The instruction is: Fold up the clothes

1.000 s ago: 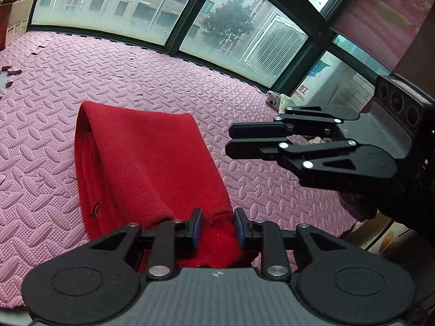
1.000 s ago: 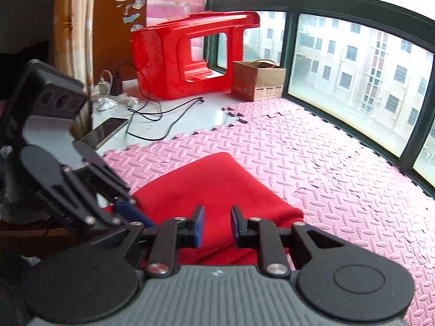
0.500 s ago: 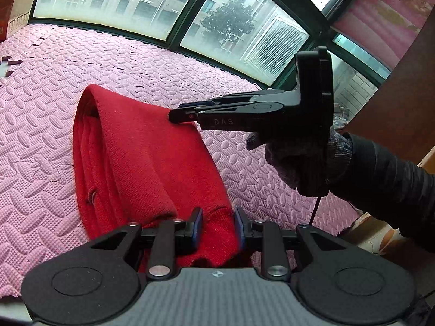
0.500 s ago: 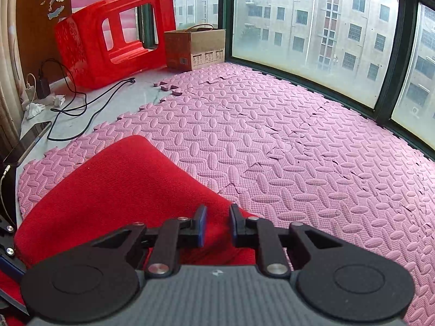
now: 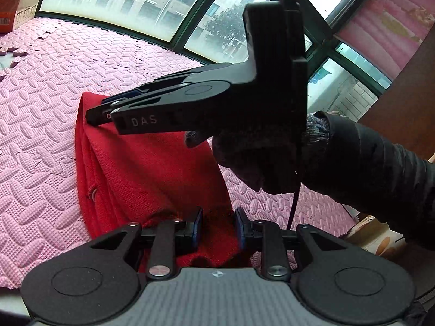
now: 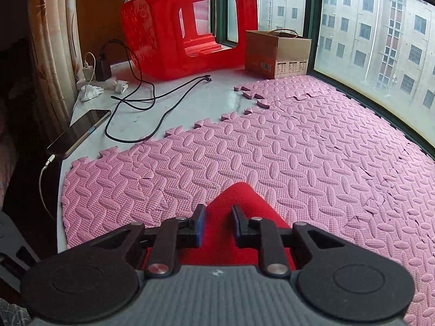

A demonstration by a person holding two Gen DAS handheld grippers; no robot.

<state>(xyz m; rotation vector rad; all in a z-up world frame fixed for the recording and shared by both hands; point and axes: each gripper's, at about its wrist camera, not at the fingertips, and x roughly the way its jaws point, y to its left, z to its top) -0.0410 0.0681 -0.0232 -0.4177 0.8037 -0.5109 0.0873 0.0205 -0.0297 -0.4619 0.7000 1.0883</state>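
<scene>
Two jaws are mine, and both are at the red cloth (image 5: pixel 152 174), which lies folded on the pink mat (image 6: pixel 285 149). My left gripper (image 5: pixel 216 226) has its jaws part open around the near edge of the cloth; whether they press it I cannot tell. My right gripper (image 6: pixel 216 222) is at the far corner, its jaws have just been opening, with cloth between them.
</scene>
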